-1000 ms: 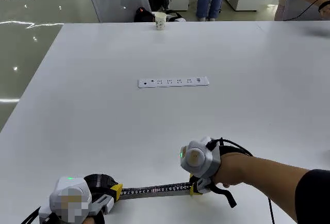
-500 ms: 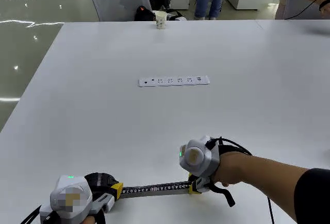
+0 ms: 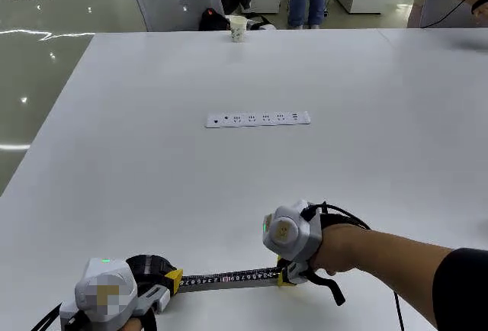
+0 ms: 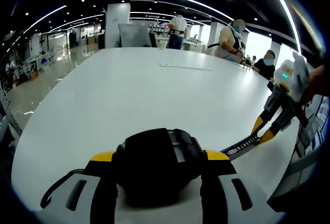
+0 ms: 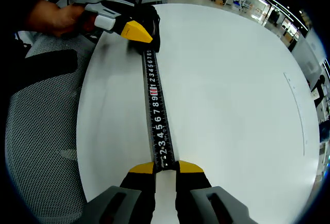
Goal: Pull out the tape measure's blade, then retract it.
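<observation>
**Two handheld grippers stretch one tape measure's blade low over a white table**

There is one tape measure (image 3: 151,268), two grippers, one power strip (image 3: 258,119) and one paper cup (image 3: 238,30), all on or over a single large white table (image 3: 152,133). At least two people stand past the far edge, cut off by the top of the head view.

The tape measure sits at the near edge of the table, at the person's left. Its case is black and rounded. The left gripper (image 4: 161,157) clamps it, one yellow-tipped jaw pressed against each side, so the sides of the case are covered. In the head view this gripper is cut off by the bottom edge.

The blade (image 5: 157,115) is partly pulled out and runs straight from the case, rightward, to the right gripper (image 5: 165,168). It is dark with white numerals, one to nine readable in the right gripper view, then a red mark. The right gripper's yellow-tipped jaws are closed on the blade's free end, pinching it, and the end hook is hidden between them. Whether the blade touches the table is hard to make out.

The power strip lies flat near the table's middle, well apart from the tape measure. The cup stands upright at the far edge. A grey mesh chair (image 5: 36,131) shows beside the table in the right gripper view.
</observation>
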